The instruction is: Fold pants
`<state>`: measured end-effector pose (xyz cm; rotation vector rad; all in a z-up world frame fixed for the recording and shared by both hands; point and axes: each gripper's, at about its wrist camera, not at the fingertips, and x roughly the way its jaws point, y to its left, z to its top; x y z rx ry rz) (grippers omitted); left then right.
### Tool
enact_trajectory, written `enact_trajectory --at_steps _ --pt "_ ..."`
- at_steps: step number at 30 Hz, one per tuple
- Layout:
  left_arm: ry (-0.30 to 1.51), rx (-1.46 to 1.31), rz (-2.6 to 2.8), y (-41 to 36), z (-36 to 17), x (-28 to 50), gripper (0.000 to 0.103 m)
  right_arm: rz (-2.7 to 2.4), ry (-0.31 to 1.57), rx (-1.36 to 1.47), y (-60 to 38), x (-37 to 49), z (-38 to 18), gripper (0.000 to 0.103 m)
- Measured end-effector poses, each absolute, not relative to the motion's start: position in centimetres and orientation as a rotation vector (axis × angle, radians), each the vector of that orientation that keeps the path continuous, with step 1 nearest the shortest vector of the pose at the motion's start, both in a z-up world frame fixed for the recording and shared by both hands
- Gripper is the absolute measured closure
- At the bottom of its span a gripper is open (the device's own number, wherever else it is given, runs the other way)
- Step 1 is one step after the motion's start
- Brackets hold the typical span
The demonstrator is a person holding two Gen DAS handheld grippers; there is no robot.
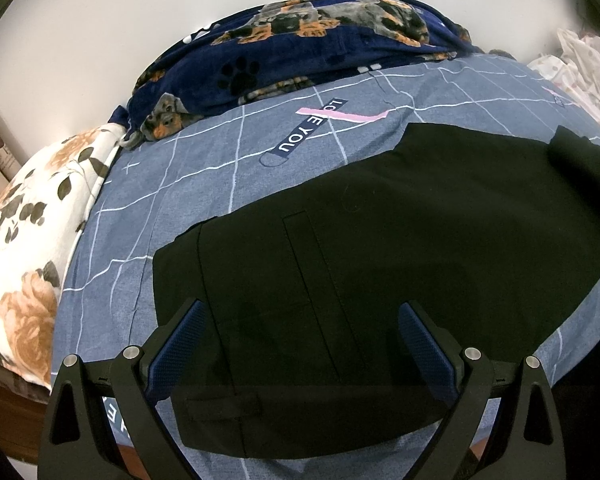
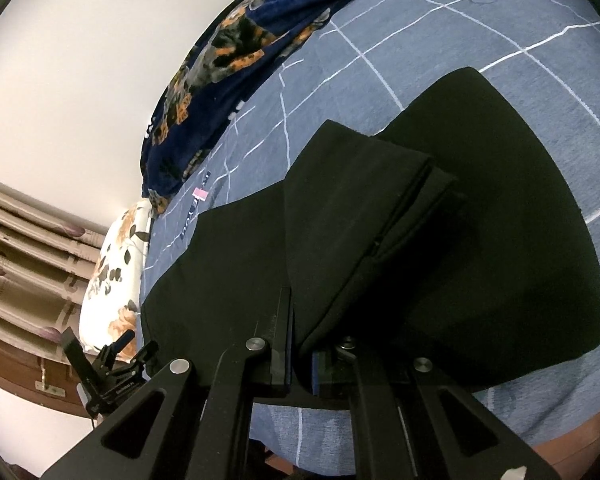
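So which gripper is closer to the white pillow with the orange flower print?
Left. The left gripper hovers open over the waistband end of the black pants, beside the floral pillow. The right gripper is clamped on the pants' lifted far end.

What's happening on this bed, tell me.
A person is folding black pants on a blue grid bedsheet with tongs in each hand. The right tongs are shut on the leg end of the pants, lifted and doubled back over the rest. The left tongs are open above the waist end, holding nothing.
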<state>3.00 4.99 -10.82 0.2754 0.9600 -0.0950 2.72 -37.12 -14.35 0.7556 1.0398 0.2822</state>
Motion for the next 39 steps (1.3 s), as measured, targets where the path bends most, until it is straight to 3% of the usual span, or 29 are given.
enact_trajectory --at_steps 39 --pt "0.963 0.279 -0.093 4.9 -10.9 3.0 0.007 0.266 1.066 0.570 -34.7 2.6 -13.4 0.093"
